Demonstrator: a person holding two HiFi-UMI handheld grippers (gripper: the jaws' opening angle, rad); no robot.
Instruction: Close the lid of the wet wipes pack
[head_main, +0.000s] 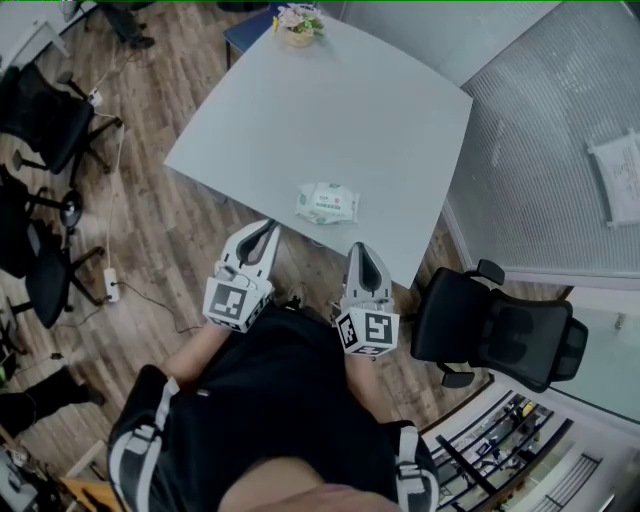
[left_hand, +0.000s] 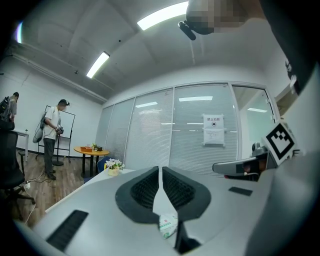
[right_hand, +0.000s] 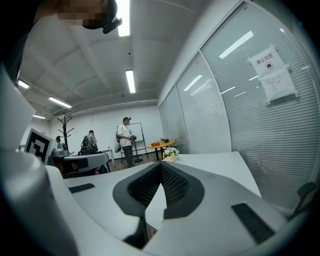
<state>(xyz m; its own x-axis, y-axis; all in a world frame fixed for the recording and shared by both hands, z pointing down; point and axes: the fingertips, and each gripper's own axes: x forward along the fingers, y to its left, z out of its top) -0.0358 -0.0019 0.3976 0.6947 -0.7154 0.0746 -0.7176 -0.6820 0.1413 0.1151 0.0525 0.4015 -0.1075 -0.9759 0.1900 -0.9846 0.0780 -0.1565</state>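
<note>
Wet wipes pack (head_main: 327, 203) lies flat on grey table (head_main: 330, 100), close to its near edge. Left gripper (head_main: 266, 230) and right gripper (head_main: 360, 250) hover just off that edge, jaws pressed together, holding nothing.

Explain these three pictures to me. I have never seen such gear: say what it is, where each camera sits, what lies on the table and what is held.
There is no robot here. A person at a grey table holds a two-jaw gripper in each hand: the left gripper and the right gripper. The cubes with square markers are parts of them. The head view looks down from a camera on the person's head. Each gripper view comes from a camera riding on that gripper, looking along its jaws. On the table lie a wet wipes pack, near the person's edge, and a small flower arrangement at the far corner. Both pairs of jaws are together and hold nothing; neither touches the pack.
</note>
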